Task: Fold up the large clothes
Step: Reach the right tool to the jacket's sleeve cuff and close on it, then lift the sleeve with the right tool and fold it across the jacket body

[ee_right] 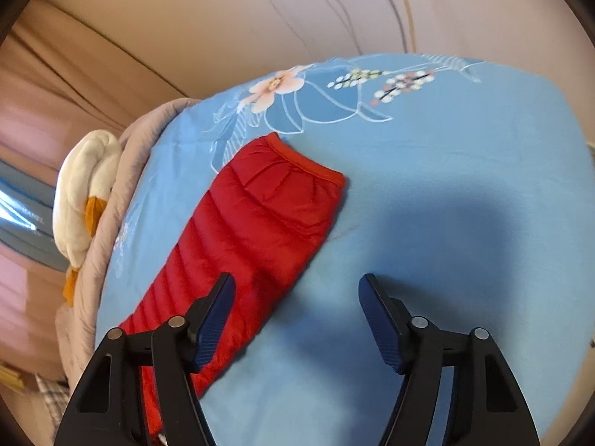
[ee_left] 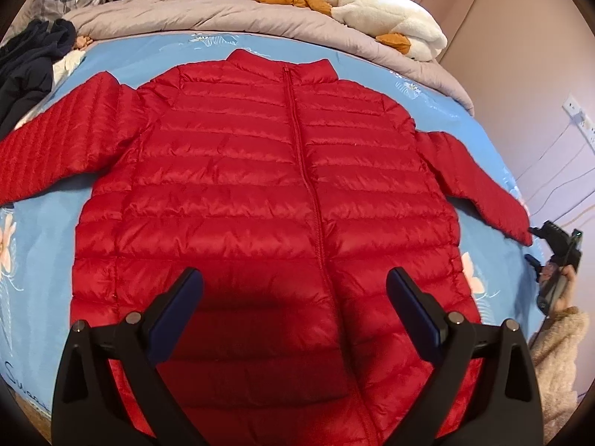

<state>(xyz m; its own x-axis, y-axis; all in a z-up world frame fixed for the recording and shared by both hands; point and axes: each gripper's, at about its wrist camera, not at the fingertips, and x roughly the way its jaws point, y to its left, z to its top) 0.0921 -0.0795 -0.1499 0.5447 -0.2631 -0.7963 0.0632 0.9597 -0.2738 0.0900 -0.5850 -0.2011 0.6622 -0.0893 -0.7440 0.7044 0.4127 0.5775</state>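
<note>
Lying flat and face up on the blue floral bedsheet (ee_left: 44, 223), the red quilted jacket (ee_left: 267, 193) is zipped closed, collar toward the far side, hem toward the viewer, both sleeves spread outward. No fold is started.

The left gripper (ee_left: 293, 290) hovers over the lower front panel, jaws wide apart and holding nothing; the zipper (ee_left: 308, 171) runs up the body a little to one side of its centre line.

The right gripper (ee_right: 297, 297) hangs above the right sleeve (ee_right: 253, 223), jaws apart and empty — one finger (ee_right: 212, 319) sits over the sleeve fabric, the other over bare sheet. The sleeve's long axis runs diagonally up and away from this gripper, ending at the elastic-bound cuff (ee_right: 308, 165) just ahead. In the left wrist view the same gripper appears just beside that cuff at the bed's edge, held by a hand in a fleecy beige sleeve (ee_left: 557, 356).

The right hand is therefore the nearer one for a sleeve fold; a pinch near the cuff appears the likely next move.

Material notes: thin glossy shell, horizontal padded channels, light and slippery — likely to spring back when creased. A grey comforter (ee_left: 223, 11) and a white plush toy (ee_left: 390, 15) lie beyond the collar.
</note>
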